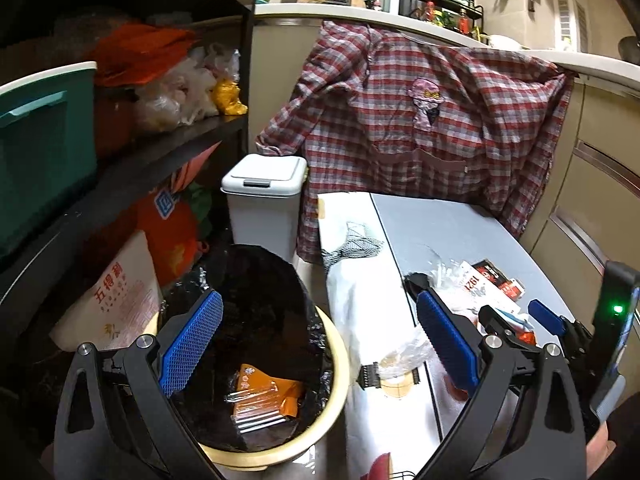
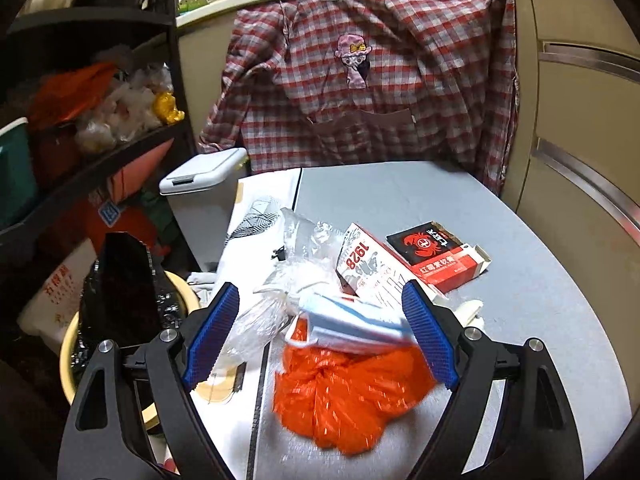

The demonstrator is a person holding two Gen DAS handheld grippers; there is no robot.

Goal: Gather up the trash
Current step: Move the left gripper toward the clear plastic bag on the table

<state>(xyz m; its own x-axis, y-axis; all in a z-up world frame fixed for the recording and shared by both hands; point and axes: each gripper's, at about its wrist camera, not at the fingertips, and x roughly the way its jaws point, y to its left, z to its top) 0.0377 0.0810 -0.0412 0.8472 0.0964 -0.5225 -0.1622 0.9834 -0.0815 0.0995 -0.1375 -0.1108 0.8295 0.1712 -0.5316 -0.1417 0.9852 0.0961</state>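
Trash lies heaped at the near edge of a grey surface (image 2: 540,300): an orange plastic bag (image 2: 344,392) closest, a blue face mask (image 2: 352,326) draped over it, then clear crumpled plastic (image 2: 296,276) and two printed cartons (image 2: 424,256) farther back. The right gripper (image 2: 320,340) hovers low with its fingers spread wide around the mask and bag, holding nothing, seemingly lined up for a grab. The left gripper (image 1: 316,340), fingers also wide and empty, hangs over a cream bin (image 1: 336,364) lined with a black bag beside the surface, where an orange wrapper (image 1: 272,396) already lies. Beyond stand a white lidded bin (image 1: 262,200), cluttered shelves (image 1: 168,136) and a plaid shirt (image 1: 420,128) hung from a kitchen counter.
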